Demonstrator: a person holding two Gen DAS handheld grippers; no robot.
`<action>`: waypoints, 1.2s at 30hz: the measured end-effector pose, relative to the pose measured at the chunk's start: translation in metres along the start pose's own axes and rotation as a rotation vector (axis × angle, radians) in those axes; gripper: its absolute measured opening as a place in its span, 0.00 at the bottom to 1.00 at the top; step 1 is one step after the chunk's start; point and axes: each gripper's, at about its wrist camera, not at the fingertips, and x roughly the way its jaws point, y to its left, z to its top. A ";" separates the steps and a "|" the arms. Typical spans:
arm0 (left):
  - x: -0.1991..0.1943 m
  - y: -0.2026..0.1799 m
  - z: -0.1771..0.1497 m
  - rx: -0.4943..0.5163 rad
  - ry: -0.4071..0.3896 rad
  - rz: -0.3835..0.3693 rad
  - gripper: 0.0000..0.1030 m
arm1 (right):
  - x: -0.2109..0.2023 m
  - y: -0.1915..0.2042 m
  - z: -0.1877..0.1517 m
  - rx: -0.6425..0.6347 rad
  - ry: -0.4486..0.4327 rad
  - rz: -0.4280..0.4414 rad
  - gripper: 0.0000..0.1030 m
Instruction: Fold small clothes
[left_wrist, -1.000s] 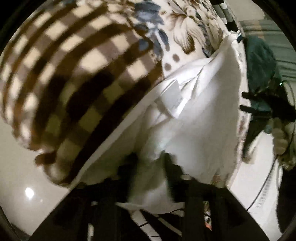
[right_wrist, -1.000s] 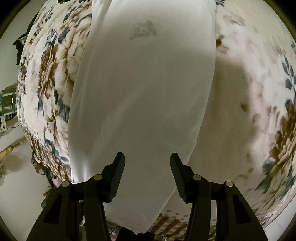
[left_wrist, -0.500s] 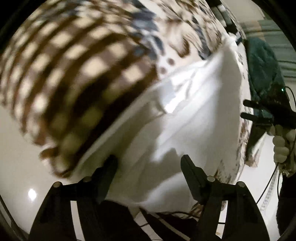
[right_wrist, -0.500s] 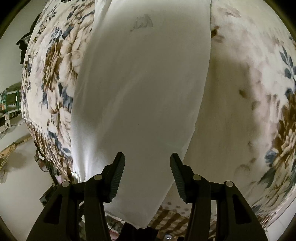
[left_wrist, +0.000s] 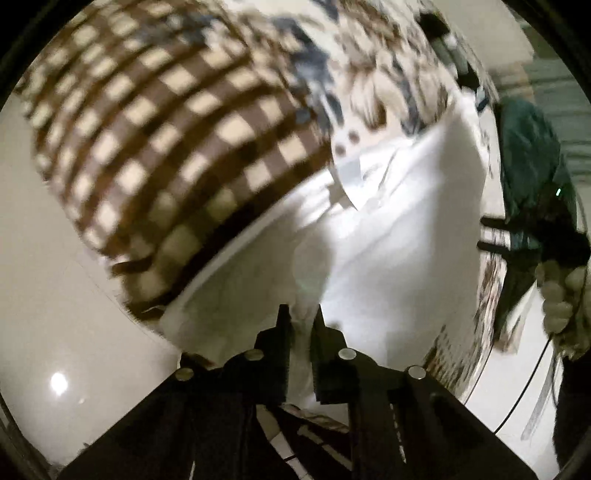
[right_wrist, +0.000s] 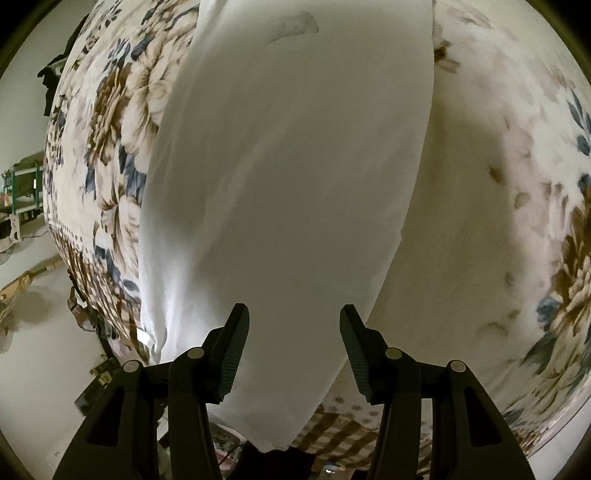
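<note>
A white garment (left_wrist: 399, 236) lies on a floral bedspread (left_wrist: 362, 74) with a brown checked border (left_wrist: 166, 147). A white label (left_wrist: 351, 173) shows near its upper edge. My left gripper (left_wrist: 300, 325) is shut on a bunched fold of the white garment at its near edge. In the right wrist view the same white garment (right_wrist: 288, 166) stretches away as a long smooth panel with a faint grey mark (right_wrist: 291, 26) near the top. My right gripper (right_wrist: 293, 332) is open above the garment's near end, holding nothing. It also shows in the left wrist view (left_wrist: 495, 232) at the right.
The floral bedspread (right_wrist: 498, 184) fills the right wrist view on both sides of the garment. A dark green cloth (left_wrist: 532, 155) lies beyond the bed's far side. Pale glossy floor (left_wrist: 55, 295) borders the bed. A gloved hand (left_wrist: 565, 302) holds the right gripper.
My left gripper, shut on the garment a second ago, opened half a second ago and has closed again on a fold at its near edge. The right gripper has stayed open, drifting slightly.
</note>
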 end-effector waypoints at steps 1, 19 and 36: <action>-0.006 0.004 0.000 -0.017 -0.014 0.008 0.07 | 0.000 0.001 0.001 -0.002 0.000 -0.001 0.52; -0.032 0.040 0.027 -0.102 0.080 -0.011 0.68 | -0.013 -0.025 -0.001 0.121 -0.031 0.035 0.52; 0.087 -0.274 0.279 0.498 0.066 -0.212 0.68 | -0.079 -0.102 0.127 0.243 -0.447 0.186 0.59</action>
